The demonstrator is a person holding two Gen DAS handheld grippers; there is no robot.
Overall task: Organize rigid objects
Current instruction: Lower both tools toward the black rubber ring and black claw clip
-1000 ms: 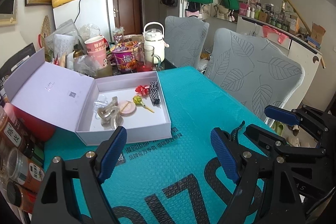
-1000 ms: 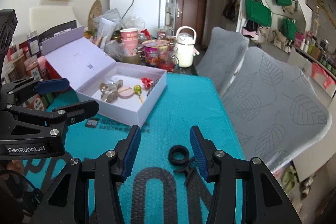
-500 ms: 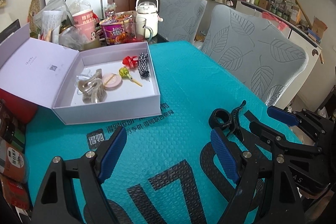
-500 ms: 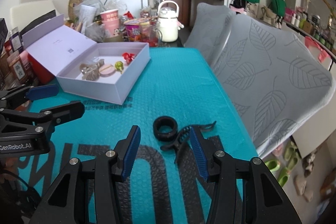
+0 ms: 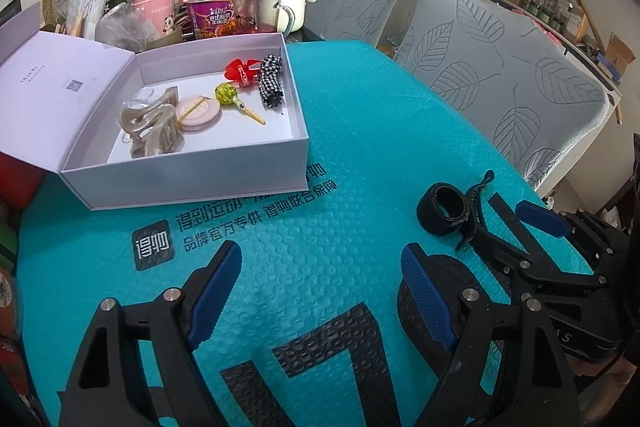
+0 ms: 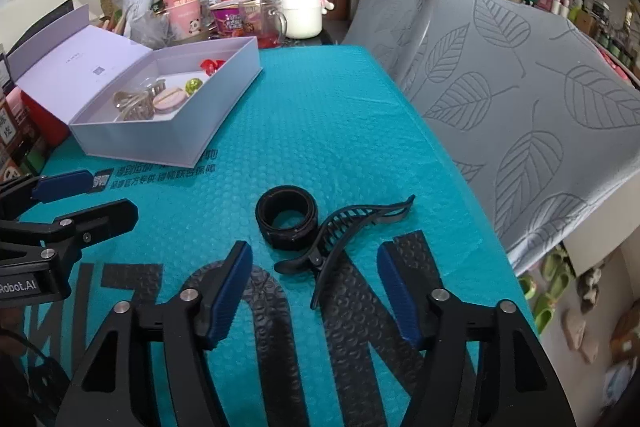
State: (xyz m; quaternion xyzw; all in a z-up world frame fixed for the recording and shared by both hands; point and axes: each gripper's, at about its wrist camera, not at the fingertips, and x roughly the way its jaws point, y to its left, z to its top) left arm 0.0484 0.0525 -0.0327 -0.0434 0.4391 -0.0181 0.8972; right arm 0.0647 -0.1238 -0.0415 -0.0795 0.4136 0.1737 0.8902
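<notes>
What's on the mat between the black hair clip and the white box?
Only the black band, right beside the clip. Past it, bare teal mat runs up to the box. The right wrist view shows it.

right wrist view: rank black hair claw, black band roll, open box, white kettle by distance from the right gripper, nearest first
From the right gripper, jaws opening with nothing between them:
1. black hair claw, just ahead of the fingertips, slightly right.
2. black band roll, beside the claw, to its left, a little farther.
3. open box, farther left on the teal mat.
4. white kettle, at the table's far end.

Bare mat (image 6: 328, 131) between box (image 6: 168, 135) and clip (image 6: 344, 231)
</notes>
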